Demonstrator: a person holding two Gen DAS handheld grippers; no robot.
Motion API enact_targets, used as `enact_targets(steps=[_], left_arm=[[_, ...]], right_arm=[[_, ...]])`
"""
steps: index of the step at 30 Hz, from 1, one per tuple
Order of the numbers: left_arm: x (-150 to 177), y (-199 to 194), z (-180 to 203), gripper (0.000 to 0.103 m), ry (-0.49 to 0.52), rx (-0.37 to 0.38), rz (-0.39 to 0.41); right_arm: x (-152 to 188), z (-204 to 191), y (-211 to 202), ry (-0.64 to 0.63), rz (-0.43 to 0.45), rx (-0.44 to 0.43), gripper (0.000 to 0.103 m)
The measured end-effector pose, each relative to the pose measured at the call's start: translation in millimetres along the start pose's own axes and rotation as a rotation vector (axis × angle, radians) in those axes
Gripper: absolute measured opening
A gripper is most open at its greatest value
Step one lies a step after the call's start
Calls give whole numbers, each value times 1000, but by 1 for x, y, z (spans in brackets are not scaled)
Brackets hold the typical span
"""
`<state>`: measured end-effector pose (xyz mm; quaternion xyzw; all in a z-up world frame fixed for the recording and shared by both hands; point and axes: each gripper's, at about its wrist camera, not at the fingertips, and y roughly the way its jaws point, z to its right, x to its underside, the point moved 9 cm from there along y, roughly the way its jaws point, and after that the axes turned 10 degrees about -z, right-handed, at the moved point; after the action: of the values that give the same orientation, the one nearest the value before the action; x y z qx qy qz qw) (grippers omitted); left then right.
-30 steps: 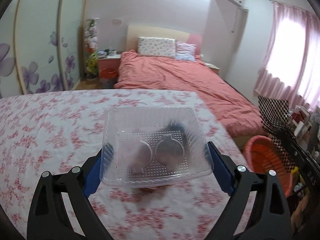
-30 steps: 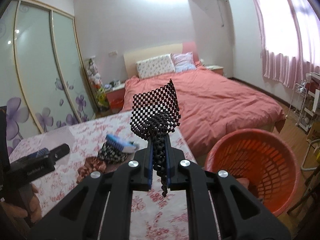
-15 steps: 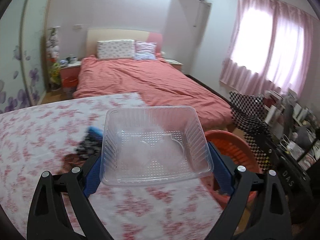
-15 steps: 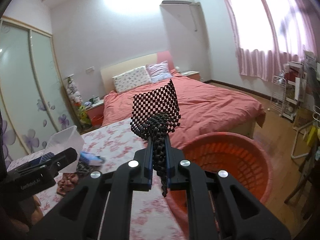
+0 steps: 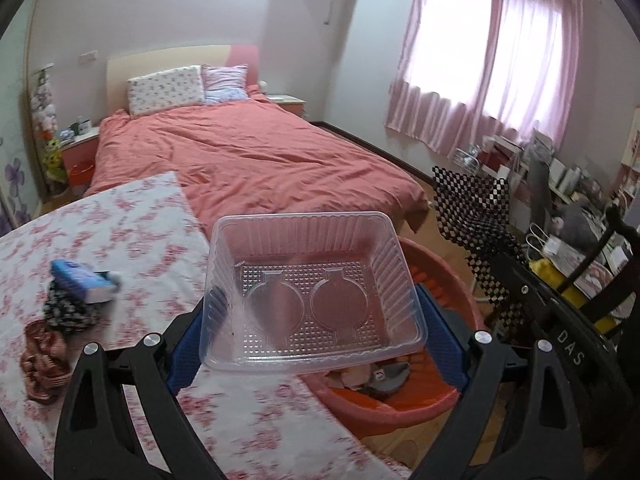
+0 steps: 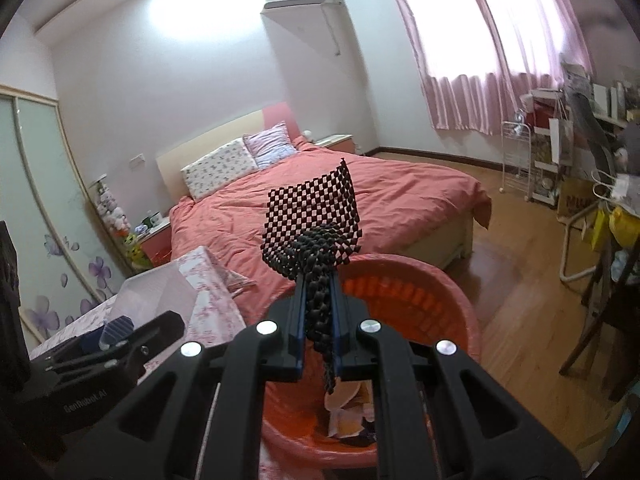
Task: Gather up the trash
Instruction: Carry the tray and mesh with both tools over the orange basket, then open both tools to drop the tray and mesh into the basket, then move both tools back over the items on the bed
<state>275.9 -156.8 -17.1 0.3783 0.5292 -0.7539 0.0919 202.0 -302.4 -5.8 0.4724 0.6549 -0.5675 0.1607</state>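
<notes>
My left gripper (image 5: pixel 312 336) is shut on a clear plastic tray (image 5: pixel 312 292), held level above the table edge and partly over the orange basket (image 5: pixel 452 292). My right gripper (image 6: pixel 318 320) is shut on a black checkered mesh sheet (image 6: pixel 316 212) and holds it upright over the orange basket (image 6: pixel 432 296). The basket holds paper scraps (image 6: pixel 348 408). The mesh also shows at the right of the left wrist view (image 5: pixel 472 204). The tray and left gripper show at the left of the right wrist view (image 6: pixel 148 292).
The table (image 5: pixel 132 220) has a pink floral cloth. On it lie a blue and white pack (image 5: pixel 80 280), a dark patterned cloth (image 5: pixel 66 314) and a brown cloth (image 5: pixel 42 356). A bed (image 5: pixel 248 160) stands behind. A cluttered desk and chair (image 5: pixel 580 240) are at the right.
Both grippers have swung right, from above the table to over the orange basket. Each still holds its item. The basket now fills more of both views.
</notes>
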Motion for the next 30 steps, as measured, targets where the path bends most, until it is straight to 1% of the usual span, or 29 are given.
enact_targets(steps=[6, 12, 13, 18, 20, 22, 26, 30], left_arm=[[3, 19, 18, 91, 24, 29, -33], [6, 35, 37, 92, 43, 36, -59], [7, 37, 38, 92, 44, 36, -63], [14, 48, 42, 93, 60, 29, -105], [19, 54, 41, 93, 57, 22, -126], [23, 59, 38, 93, 48, 20, -147], [30, 65, 32, 94, 16, 25, -181], [33, 65, 27, 94, -2, 19, -192]], right_arm=[[1, 23, 9, 37, -14, 2, 11], [1, 41, 17, 70, -28, -9, 11], [2, 39, 19, 74, -31, -13, 12], [0, 45, 31, 105, -61, -43, 24], [2, 48, 37, 118, -81, -58, 33], [5, 49, 40, 126, -96, -67, 35], [10, 51, 42, 129, -106, -54, 41], [12, 53, 41, 133, -108, -41, 42]])
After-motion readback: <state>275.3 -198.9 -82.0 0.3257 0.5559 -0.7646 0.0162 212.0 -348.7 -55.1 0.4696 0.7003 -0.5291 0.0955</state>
